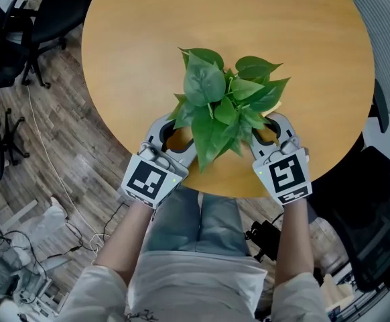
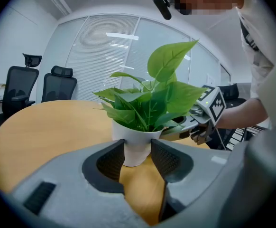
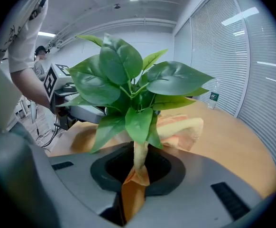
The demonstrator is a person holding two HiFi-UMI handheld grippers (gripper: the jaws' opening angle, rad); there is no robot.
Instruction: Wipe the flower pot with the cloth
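A leafy green plant (image 1: 225, 106) stands near the front edge of the round wooden table (image 1: 148, 45). Its white flower pot (image 2: 136, 136) shows in the left gripper view. My left gripper (image 2: 138, 151) has one jaw on each side of the pot's lower half, pads against it. In the head view the left gripper (image 1: 177, 129) is at the plant's left and the right gripper (image 1: 272, 121) at its right, with the pot hidden under leaves. My right gripper (image 3: 137, 164) is shut on a yellow-orange cloth (image 3: 180, 129), which trails behind the plant's stems.
Black office chairs (image 1: 1, 39) and cables on the wood floor lie left of the table. A water bottle (image 3: 215, 95) stands far back on the table near the window blinds. The person's legs are at the table's near edge.
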